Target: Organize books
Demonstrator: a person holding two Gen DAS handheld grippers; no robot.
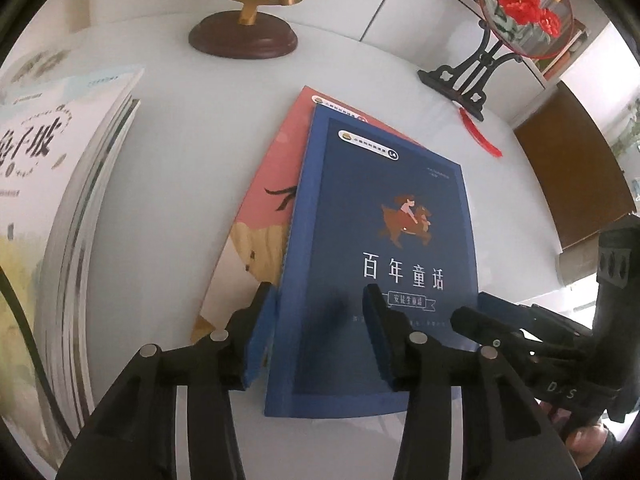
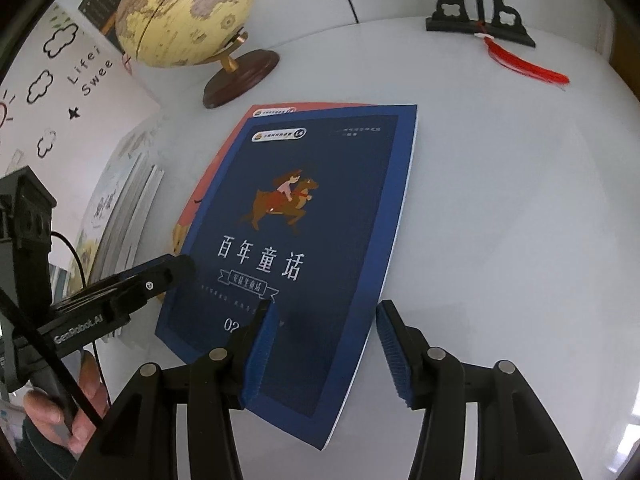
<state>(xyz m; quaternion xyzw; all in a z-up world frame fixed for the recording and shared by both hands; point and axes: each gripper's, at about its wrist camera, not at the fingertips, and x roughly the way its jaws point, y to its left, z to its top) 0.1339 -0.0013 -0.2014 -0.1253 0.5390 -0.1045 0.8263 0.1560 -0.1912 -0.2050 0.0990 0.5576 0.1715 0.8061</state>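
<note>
Reads 百年童话 in white across the blue book, "GenRobot.AI" along the left gripper. Lies flat on the white table atop a pink book, long axis running away toward the globe. Straddled at its near end by both grippers, left gripper and right gripper alike partly open, pads gripping nothing.

One book lies on top of another book in the middle of the table, with the globe at twelve o'clock, the fan stand at two and a book pile at nine.
</note>
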